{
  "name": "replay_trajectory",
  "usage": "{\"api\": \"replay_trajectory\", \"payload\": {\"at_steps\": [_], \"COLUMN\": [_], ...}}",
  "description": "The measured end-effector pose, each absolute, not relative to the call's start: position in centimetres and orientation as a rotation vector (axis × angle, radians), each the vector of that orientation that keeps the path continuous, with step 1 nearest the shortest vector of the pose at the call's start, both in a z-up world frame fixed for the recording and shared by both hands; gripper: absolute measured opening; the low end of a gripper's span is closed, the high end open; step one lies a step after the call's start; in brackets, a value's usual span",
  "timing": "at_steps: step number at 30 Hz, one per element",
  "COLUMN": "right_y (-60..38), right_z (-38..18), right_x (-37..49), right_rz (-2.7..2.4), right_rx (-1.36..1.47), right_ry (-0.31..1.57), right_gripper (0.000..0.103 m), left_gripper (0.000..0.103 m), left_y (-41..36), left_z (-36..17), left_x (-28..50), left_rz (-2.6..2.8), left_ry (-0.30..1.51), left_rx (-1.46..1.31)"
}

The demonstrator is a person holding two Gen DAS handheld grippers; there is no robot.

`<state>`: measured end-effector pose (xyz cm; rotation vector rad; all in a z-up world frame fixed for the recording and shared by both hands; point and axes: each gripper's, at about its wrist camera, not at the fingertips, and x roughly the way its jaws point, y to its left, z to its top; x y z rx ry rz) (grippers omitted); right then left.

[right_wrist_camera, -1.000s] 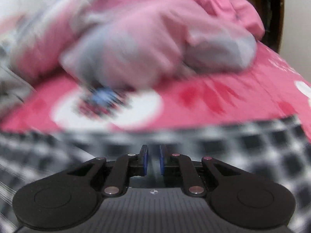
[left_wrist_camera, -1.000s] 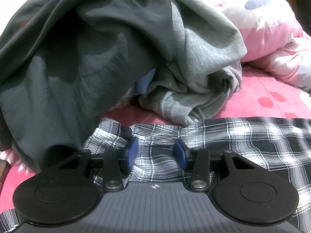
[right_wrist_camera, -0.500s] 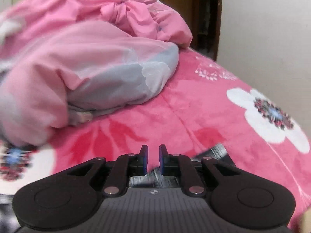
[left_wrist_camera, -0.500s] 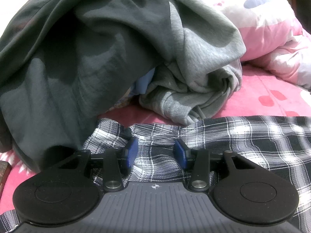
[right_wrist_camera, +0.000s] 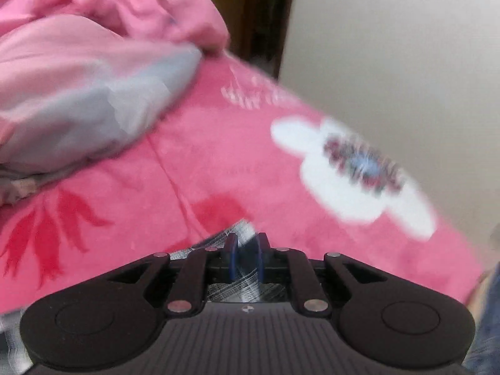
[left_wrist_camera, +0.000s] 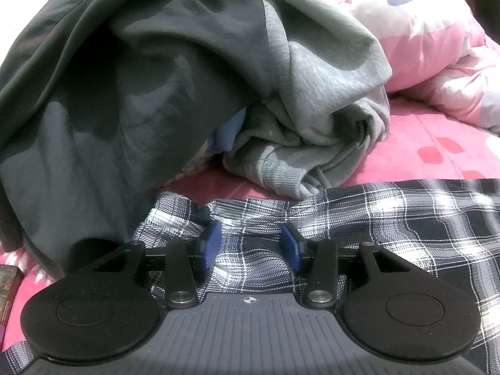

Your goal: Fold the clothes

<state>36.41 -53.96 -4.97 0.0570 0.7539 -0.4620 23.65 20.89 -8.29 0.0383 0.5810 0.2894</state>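
Two grippers: both are on the same plaid garment (left_wrist_camera: 359, 218), one at each end, which reads as a stretch-and-flatten before a fold.
Left gripper (left_wrist_camera: 250, 245): jaws spread about halfway, blue pads well apart, plaid cloth lying between and under them; whether the pads press it cannot be told, so it looks more like pinning or hovering than pinching.
Right gripper (right_wrist_camera: 245, 259): jaws nearly together, pinching a bunched corner of the plaid cloth (right_wrist_camera: 240, 281); a tuft of it pokes out just beyond the pads.
Why so held: one end kept low at the left jaws, the other nipped in the right, likely so the cloth can be pulled taut across the bed.
Plaid garment: thin woven cotton by the look, black and white check, limp, rippled just ahead of the left jaws, flatter off to their right.
Bedspread (right_wrist_camera: 250, 162): plush pink with red leaves and a white flower, soft under everything; it fills the view ahead of the right jaws.
Grey pile (left_wrist_camera: 140, 78): dark smooth garment draped over a lighter ribbed sweatshirt (left_wrist_camera: 312, 131), heaped beyond the left jaws, apparently waiting its turn.
Quilt (left_wrist_camera: 437, 47): puffy pink and white, crumpled, far beyond and right of the left jaws.
Sharpness: right view is smeared, so fine detail there is uncertain.
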Motion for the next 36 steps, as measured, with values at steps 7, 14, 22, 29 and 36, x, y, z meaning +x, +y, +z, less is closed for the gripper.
{"api": "replay_trajectory", "payload": {"at_steps": [7,14,22,29,36], "right_y": [-47.6,-44.0,-39.2,-40.4,-40.5], "right_z": [-2.9,-1.6,5.9,1.2,-4.4], "right_x": [25.8,18.1,0.5,-8.0,-8.1], "right_rz": [-0.182,-0.346,-0.217,-0.21,-0.158], "right_rx": [0.058,-0.064,0.152,0.384,0.517], "right_ry": [0.906,0.775,0.514,0.603,0.625], "right_gripper": [0.03,0.03,0.048,0.064,0.064], "left_gripper": [0.044,0.049,0.066,0.074,0.08], "left_y": [20.7,20.6,17.8,15.8,12.6], "left_z": [-8.3,-7.3,-0.5,4.9,6.6], "left_x": [23.6,22.7,15.0,6.4,0.1], "left_rz": [0.292,0.271,0.227,0.102,-0.033], "left_ry": [0.581,0.539,0.304,0.231,0.272], "left_rx": [0.039,0.032,0.007,-0.019,0.015]}}
